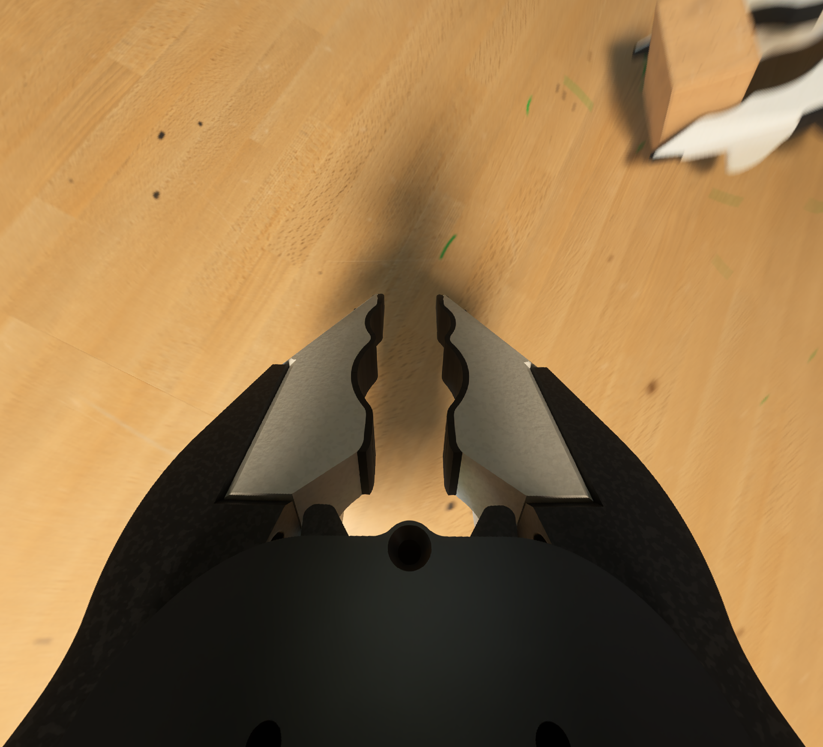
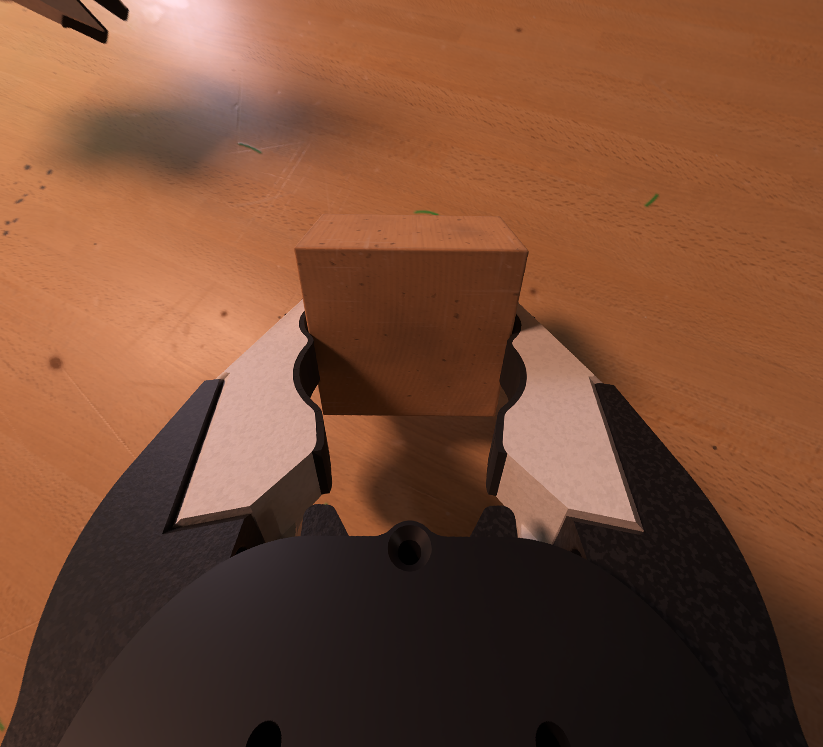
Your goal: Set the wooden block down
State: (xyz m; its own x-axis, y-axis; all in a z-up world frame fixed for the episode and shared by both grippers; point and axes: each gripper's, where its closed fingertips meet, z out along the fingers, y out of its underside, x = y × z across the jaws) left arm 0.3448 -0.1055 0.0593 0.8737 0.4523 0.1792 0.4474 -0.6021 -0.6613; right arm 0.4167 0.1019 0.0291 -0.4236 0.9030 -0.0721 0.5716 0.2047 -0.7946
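Right claw [image 2: 409, 320] grips the block [image 2: 409, 315] between its pads.
Block sits low over the bench [image 2: 623, 102], contact unclear. Left claw [image 1: 409, 302], well apart, is empty, jaws narrowly parted; from it the block [image 1: 699, 57] shows far right.

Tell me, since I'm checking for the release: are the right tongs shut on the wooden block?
Shut: the right tongs press the wooden block on both sides.

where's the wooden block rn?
Centre of the right wrist view: the wooden block sits clamped between the right gripper jaws, over the wooden tabletop.
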